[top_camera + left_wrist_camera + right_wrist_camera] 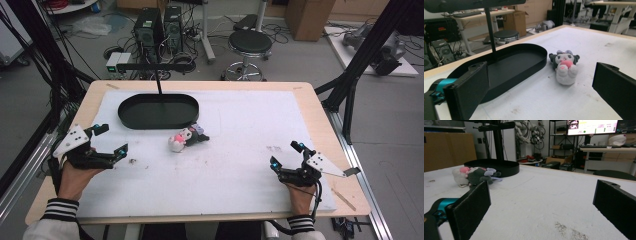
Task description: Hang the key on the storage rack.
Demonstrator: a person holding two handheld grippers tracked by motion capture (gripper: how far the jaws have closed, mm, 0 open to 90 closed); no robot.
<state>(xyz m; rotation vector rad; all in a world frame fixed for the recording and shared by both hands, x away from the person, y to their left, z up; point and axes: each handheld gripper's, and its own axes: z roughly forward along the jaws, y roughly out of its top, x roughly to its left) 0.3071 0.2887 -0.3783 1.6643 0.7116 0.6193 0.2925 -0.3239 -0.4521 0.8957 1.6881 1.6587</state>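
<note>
A small plush toy (186,137), grey, white and pink, lies on its side on the white mat just in front of a black oval tray (158,111). In the left gripper view the plush toy (564,67) lies to the right of the tray (509,65); in the right gripper view the plush toy (474,176) lies far left, before the tray (496,166). My left gripper (111,140) rests at the mat's left side, open and empty. My right gripper (286,155) rests at the right front, open and empty.
A black post (158,80) with a crossbar rises behind the tray. The white mat (240,150) covers most of the wooden table (310,95). Smudges mark the mat near each gripper. A stool and computer towers stand on the floor beyond the far edge.
</note>
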